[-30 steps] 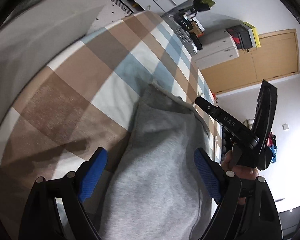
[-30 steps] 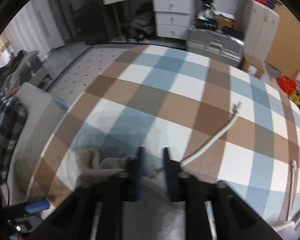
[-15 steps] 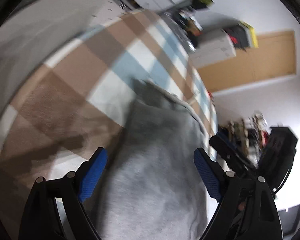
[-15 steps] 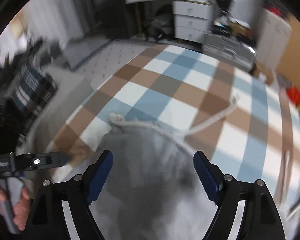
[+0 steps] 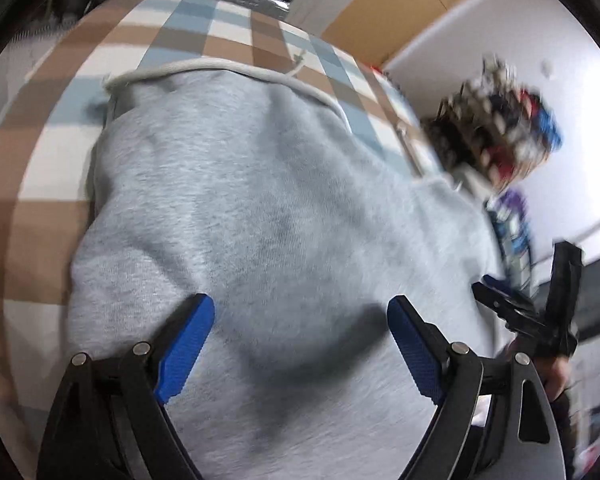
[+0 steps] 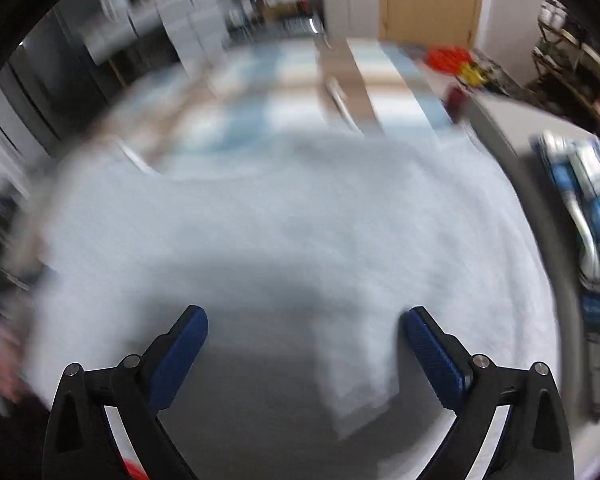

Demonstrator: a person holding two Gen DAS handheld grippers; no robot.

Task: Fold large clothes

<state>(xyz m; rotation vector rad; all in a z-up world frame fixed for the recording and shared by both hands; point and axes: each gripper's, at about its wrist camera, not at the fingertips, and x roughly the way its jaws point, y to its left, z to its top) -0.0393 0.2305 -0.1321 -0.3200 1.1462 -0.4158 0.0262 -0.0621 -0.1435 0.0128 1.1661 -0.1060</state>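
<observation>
Garment: grey sweatshirt is lying on the checked bedcover.
Claws: left gripper is staying spread; right gripper has just been opening, nothing between.
Risk: loose drawcord is probably snagging, spoiling the fold.

A light grey fleece hoodie lies spread flat across a brown, blue and white checked bed cover, filling the middle and lower part of both wrist views. Its white drawstring cord curves along the garment's far edge, in the upper left of the left wrist frame.
</observation>
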